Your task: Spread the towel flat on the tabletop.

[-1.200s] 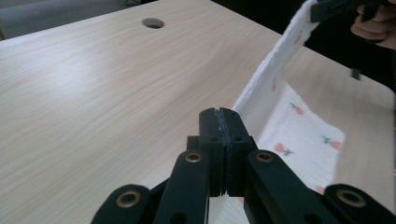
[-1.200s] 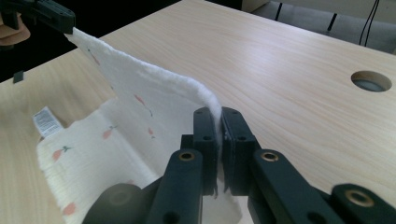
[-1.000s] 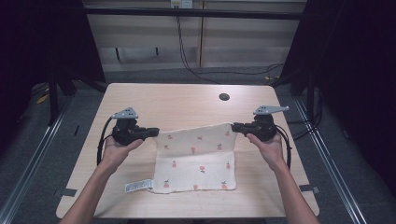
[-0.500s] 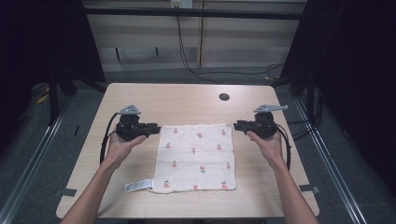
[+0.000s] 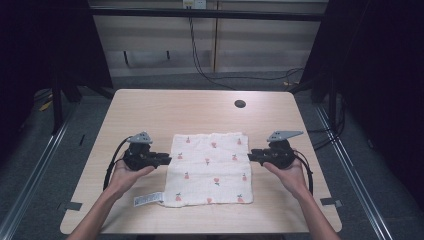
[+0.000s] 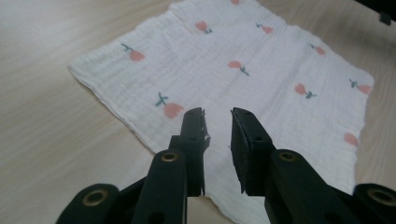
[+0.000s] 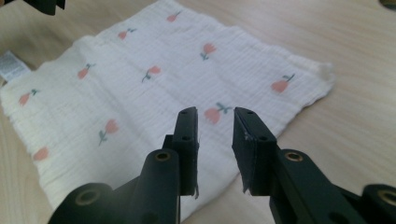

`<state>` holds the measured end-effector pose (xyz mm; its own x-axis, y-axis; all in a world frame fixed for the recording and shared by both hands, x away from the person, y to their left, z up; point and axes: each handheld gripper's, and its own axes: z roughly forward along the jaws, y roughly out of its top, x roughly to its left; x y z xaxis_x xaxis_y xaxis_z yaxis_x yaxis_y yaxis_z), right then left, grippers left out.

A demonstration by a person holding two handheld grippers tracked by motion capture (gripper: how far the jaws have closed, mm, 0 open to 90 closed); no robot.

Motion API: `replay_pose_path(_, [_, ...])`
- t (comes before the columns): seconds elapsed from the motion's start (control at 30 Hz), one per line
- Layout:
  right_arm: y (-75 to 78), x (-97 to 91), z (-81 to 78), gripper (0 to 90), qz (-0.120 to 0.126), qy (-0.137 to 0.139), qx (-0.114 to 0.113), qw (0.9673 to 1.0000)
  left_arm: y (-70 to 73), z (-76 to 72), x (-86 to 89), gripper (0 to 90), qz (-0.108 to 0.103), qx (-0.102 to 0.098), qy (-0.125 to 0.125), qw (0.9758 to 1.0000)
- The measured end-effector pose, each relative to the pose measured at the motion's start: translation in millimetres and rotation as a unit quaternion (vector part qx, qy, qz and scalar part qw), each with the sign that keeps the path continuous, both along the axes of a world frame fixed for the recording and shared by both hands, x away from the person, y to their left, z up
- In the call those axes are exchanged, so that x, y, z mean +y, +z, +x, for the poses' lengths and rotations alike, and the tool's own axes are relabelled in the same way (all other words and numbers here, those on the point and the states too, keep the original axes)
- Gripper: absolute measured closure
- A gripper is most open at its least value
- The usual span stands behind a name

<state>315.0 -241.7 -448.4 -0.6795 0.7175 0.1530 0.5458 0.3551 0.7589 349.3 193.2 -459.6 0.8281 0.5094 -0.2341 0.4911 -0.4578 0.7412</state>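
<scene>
Flat on the table, white tulip-print cloth (image 5: 209,169) lies between two empty, narrowly parted claws.

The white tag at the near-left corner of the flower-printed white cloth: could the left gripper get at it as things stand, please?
Probably yes: the white tag lies bare on the wooden table, just nearer the person than the open left gripper, with nothing between them.

cloth (image 5: 210,167): white, pink flowers with green stems | worktop (image 5: 165,107): pale wood grain | tools: black | label (image 5: 148,199): white
</scene>
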Motion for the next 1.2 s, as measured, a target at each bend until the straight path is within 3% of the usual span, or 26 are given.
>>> replay_pose_path(0.23, [-20.1, 15.2, -16.9, 68.2, -0.018, 0.025, 0.021, 0.9993, -22.5, -3.7, -12.1, 72.0, 0.025, 0.023, -0.024, 0.9991])
replay_pose_path(0.4, [-34.1, 18.6, -17.3, 64.4, -0.031, 0.021, 0.033, 0.9988, -31.5, -3.9, -14.0, 69.6, 0.038, 0.028, -0.027, 0.9985])
replay_pose_path(0.53, [-38.3, 19.7, -15.9, 61.8, -0.045, 0.011, 0.029, 0.9985, -31.3, -4.4, -11.5, 67.2, 0.037, 0.031, -0.029, 0.9984])
replay_pose_path(0.57, [-41.2, 19.7, -14.2, 59.9, -0.048, 0.008, 0.026, 0.9985, -27.8, -5.9, -9.1, 66.7, 0.022, 0.031, -0.033, 0.9987])
replay_pose_path(0.7, [-47.9, 22.8, -11.9, 59.4, -0.068, 0.006, 0.026, 0.9974, -29.2, -9.3, -13.1, 64.7, 0.038, 0.019, -0.032, 0.9986])
replay_pose_path(0.83, [-48.3, 28.4, -14.9, 65.9, -0.091, 0.015, 0.012, 0.9957, -35.9, -9.9, -20.7, 61.7, 0.058, 0.017, -0.044, 0.9972])
replay_pose_path(0.9, [-48.0, 28.4, -16.2, 74.4, -0.093, 0.011, 0.013, 0.9955, -35.1, -11.3, -22.6, 61.3, 0.050, 0.032, -0.048, 0.9971])
replay_pose_path(0.97, [-47.6, 26.9, -16.8, 79.7, -0.092, 0.009, 0.015, 0.9956, -35.0, -16.0, -25.5, 61.7, 0.058, 0.026, -0.050, 0.9967])
replay_pose_path(1.03, [-48.1, 24.4, -17.6, 83.3, -0.080, 0.010, 0.022, 0.9965, -34.3, -19.7, -27.0, 65.0, 0.069, 0.015, -0.055, 0.9960])
replay_pose_path(1.2, [-47.2, 18.9, -26.7, 89.0, -0.071, 0.017, 0.032, 0.9968, -35.4, -30.1, -27.6, 82.8, 0.069, 0.009, -0.059, 0.9959])
